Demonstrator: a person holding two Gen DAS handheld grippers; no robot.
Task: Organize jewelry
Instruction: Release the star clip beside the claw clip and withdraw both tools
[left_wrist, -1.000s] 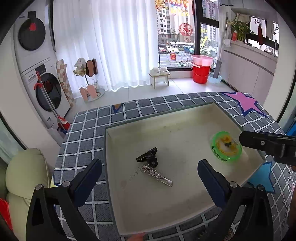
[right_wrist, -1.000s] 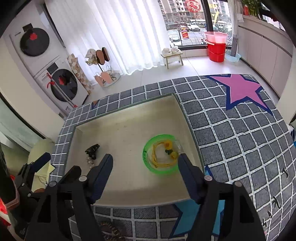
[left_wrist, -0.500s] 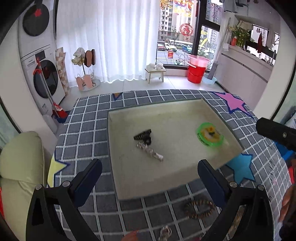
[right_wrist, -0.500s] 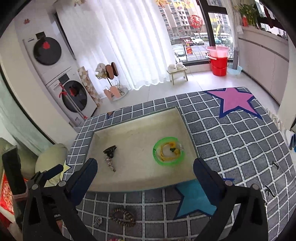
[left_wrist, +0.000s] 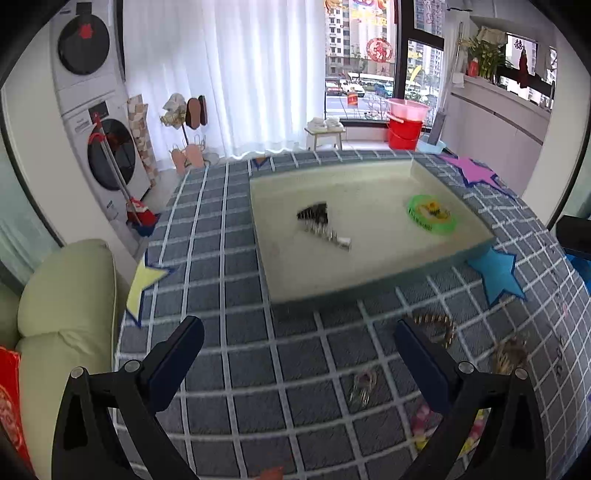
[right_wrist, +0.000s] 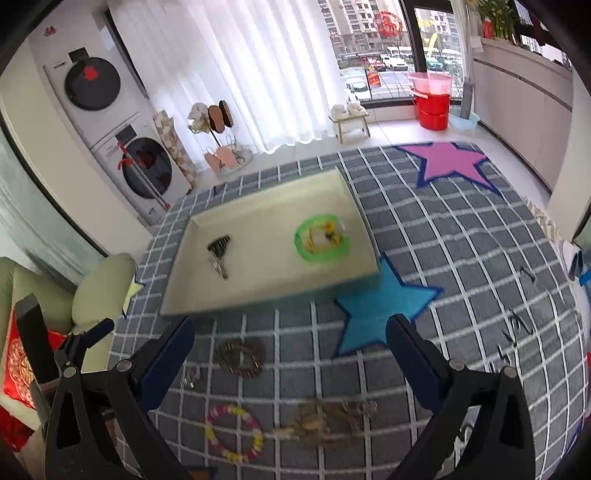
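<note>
My right gripper (right_wrist: 290, 345) stands at its widest, the jaws having just been opening, with nothing between them; my left gripper (left_wrist: 299, 347) is wide and empty too. Both hover over the checked cloth (right_wrist: 461, 240). In the right view the cream tray (right_wrist: 273, 291) lies at twelve o'clock from my fingers, holding a black hair claw (right_wrist: 219, 244) with a silver clip (right_wrist: 220, 268) touching it, and the green ring (right_wrist: 321, 240) toward the tray's right wall. Outside the tray, on the cloth near its front rim, lie a brown beaded bracelet (right_wrist: 240, 356), a pink-and-yellow bead bracelet (right_wrist: 234, 432) at six o'clock, and a blurred tan tangle (right_wrist: 328, 419), perhaps a chain, at five.
</note>
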